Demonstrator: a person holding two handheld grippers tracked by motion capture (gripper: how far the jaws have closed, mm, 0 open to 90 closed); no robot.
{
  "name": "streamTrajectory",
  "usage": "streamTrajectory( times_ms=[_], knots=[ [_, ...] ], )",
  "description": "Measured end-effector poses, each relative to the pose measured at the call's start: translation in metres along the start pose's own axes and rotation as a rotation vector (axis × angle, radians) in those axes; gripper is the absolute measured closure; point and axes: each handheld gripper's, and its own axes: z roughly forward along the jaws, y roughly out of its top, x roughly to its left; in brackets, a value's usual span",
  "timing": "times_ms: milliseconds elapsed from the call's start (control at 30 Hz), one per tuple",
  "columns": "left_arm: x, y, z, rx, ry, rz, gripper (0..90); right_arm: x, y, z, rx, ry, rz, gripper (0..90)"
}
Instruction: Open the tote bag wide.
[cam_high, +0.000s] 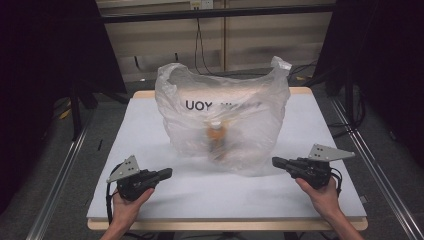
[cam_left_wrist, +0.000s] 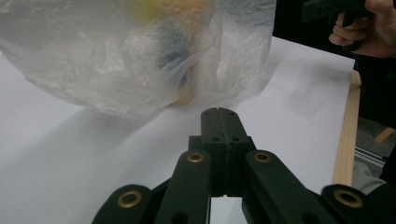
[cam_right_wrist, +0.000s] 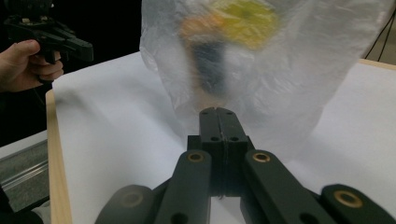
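Both sets of jaws are pressed flat together w/ nothing between them. The left gripper (cam_high: 167, 173) sits low at the near-left of the white table top (cam_high: 150, 130), its tip aimed toward the middle; the right gripper (cam_high: 276, 161) mirrors it at the near-right. Each rests in a hand, clear of the bag.

Between them, just beyond the tips, stands the crinkly translucent plastic carrier bag w/ black lettering (cam_high: 225, 120), upright, handles up, roughly mid-table. Inside, blurred through the film, is an orange-and-dark bottle-like item w/ a pale cap (cam_high: 216, 140); can't tell exactly what. In the right gripper view it also shows a yellow patch near the top.

Judging by this, the item is already bagged and neither tool has hold of anything. What's left, prob. gripping the handles or the film, isn't begun.
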Motion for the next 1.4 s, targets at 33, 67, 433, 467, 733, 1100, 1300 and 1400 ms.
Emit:
streamTrajectory(
  times_ms=[33,67,433,467,733,1100,1300,1400],
  knots=[
    [-0.001,0.001,0.001,-0.001,-0.002,0.002,90.0,0.002,0.002,0.001,0.001,0.001,0.000,90.0],
    [-0.002,0.003,0.002,-0.007,-0.008,0.006,90.0,0.002,0.002,0.001,0.001,0.001,0.000,90.0],
    [0.002,0.025,0.025,-0.013,-0.047,0.013,90.0,0.008,0.033,0.023,0.000,0.038,0.000,90.0],
    [0.002,0.027,0.026,-0.018,-0.046,0.016,90.0,0.008,0.036,0.025,0.001,0.039,-0.003,90.0],
    [0.005,0.049,0.038,-0.021,-0.044,0.058,90.0,0.009,0.060,0.039,-0.028,0.041,-0.016,90.0],
    [0.011,0.075,0.047,-0.079,-0.057,0.053,90.0,0.008,0.096,0.056,-0.054,0.025,-0.040,90.0],
    [0.010,0.096,0.048,-0.103,-0.056,0.077,90.0,0.007,0.114,0.063,-0.067,0.029,-0.046,90.0],
    [0.010,0.109,0.050,-0.102,-0.058,0.097,90.0,0.007,0.126,0.065,-0.086,0.034,-0.045,90.0]
  ],
)
